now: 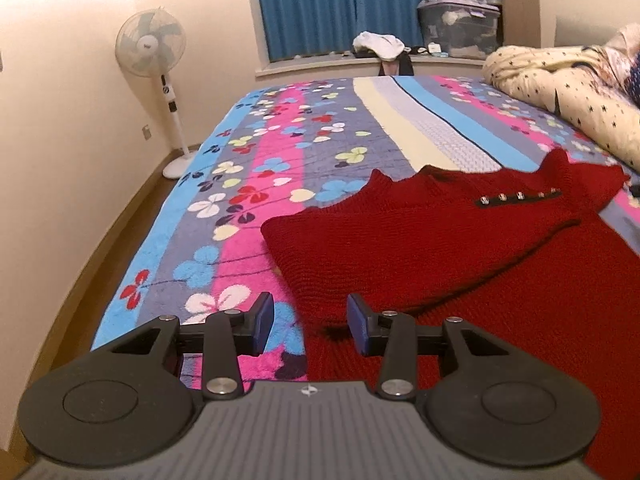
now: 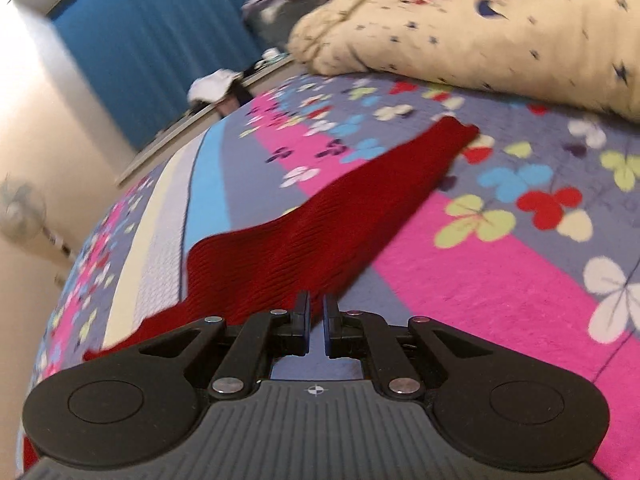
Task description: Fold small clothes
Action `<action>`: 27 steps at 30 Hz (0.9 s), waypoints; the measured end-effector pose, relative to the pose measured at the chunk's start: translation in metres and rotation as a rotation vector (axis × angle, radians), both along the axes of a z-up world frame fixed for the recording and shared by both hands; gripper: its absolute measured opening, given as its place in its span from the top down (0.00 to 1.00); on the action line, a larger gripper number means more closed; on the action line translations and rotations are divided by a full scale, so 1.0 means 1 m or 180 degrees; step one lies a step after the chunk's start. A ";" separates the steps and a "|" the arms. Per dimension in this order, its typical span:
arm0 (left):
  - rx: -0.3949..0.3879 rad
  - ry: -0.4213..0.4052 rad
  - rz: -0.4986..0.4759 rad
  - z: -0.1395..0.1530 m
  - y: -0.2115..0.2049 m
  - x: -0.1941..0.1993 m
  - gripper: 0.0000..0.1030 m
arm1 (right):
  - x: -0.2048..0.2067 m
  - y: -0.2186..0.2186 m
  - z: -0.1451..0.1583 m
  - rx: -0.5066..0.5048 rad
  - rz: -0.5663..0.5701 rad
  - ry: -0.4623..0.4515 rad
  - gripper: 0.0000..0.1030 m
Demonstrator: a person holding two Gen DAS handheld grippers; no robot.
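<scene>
A red knit sweater [image 1: 420, 240] lies on the flowered bedspread [image 1: 256, 184], its left part folded over the body, with a row of small metal buttons [image 1: 520, 197] near the collar. My left gripper [image 1: 310, 326] is open and empty, low over the sweater's near left edge. In the right wrist view a red sleeve [image 2: 320, 224] stretches away toward the far right. My right gripper [image 2: 316, 324] has its jaws nearly closed at the sleeve's near edge; a narrow gap shows between them and I cannot tell whether fabric is pinched.
A cream star-print quilt [image 1: 568, 88] is heaped at the bed's far right and also shows in the right wrist view [image 2: 480, 28]. A standing fan [image 1: 154, 60] is by the left wall. Blue curtains [image 1: 332, 4], storage bins [image 1: 460, 24] and a clothes pile [image 1: 380, 46] lie beyond the bed.
</scene>
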State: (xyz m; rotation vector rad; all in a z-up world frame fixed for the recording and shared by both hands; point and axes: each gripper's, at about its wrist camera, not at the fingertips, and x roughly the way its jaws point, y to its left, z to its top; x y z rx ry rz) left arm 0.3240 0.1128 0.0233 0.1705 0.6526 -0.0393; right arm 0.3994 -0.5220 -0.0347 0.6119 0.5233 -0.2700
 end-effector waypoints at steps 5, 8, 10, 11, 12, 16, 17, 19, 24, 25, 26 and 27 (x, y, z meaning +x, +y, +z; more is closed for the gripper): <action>-0.0118 0.0032 -0.0008 0.000 -0.003 0.007 0.56 | 0.014 -0.028 -0.022 0.0265 -0.0256 -0.0109 0.92; -0.0100 0.0052 -0.0025 -0.002 -0.006 0.010 0.56 | 0.025 -0.039 -0.034 0.0434 -0.0409 -0.0161 0.64; -0.0084 0.0063 -0.0020 -0.004 -0.007 0.011 0.56 | 0.033 -0.042 -0.038 0.0452 -0.0423 -0.0203 0.53; -0.0069 0.0063 -0.0021 -0.005 -0.007 0.011 0.56 | 0.038 -0.042 -0.039 0.0439 -0.0403 -0.0215 0.53; -0.0045 0.0065 -0.0026 -0.006 -0.007 0.011 0.56 | 0.044 -0.043 -0.042 0.0432 -0.0391 -0.0226 0.53; 0.0046 0.0090 -0.0048 -0.011 -0.008 0.012 0.56 | 0.059 -0.049 -0.050 0.0509 -0.0452 -0.0231 0.52; 0.0052 0.0097 -0.0050 -0.011 -0.009 0.012 0.56 | 0.061 -0.048 -0.051 0.0496 -0.0458 -0.0239 0.52; 0.0031 0.0114 -0.0043 -0.012 -0.009 0.014 0.56 | 0.065 -0.047 -0.050 0.0445 -0.0449 -0.0244 0.52; 0.0047 0.0161 -0.0061 -0.016 -0.015 0.017 0.56 | 0.068 -0.049 -0.052 0.0383 -0.0490 -0.0186 0.81; 0.0051 0.0163 -0.0071 -0.016 -0.015 0.017 0.56 | 0.067 -0.051 -0.053 0.0429 -0.0486 -0.0214 0.83; 0.0054 0.0163 -0.0083 -0.016 -0.016 0.017 0.56 | 0.067 -0.052 -0.052 0.0437 -0.0483 -0.0228 0.84; 0.0062 0.0161 -0.0093 -0.017 -0.016 0.017 0.56 | 0.066 -0.052 -0.050 0.0417 -0.0482 -0.0245 0.85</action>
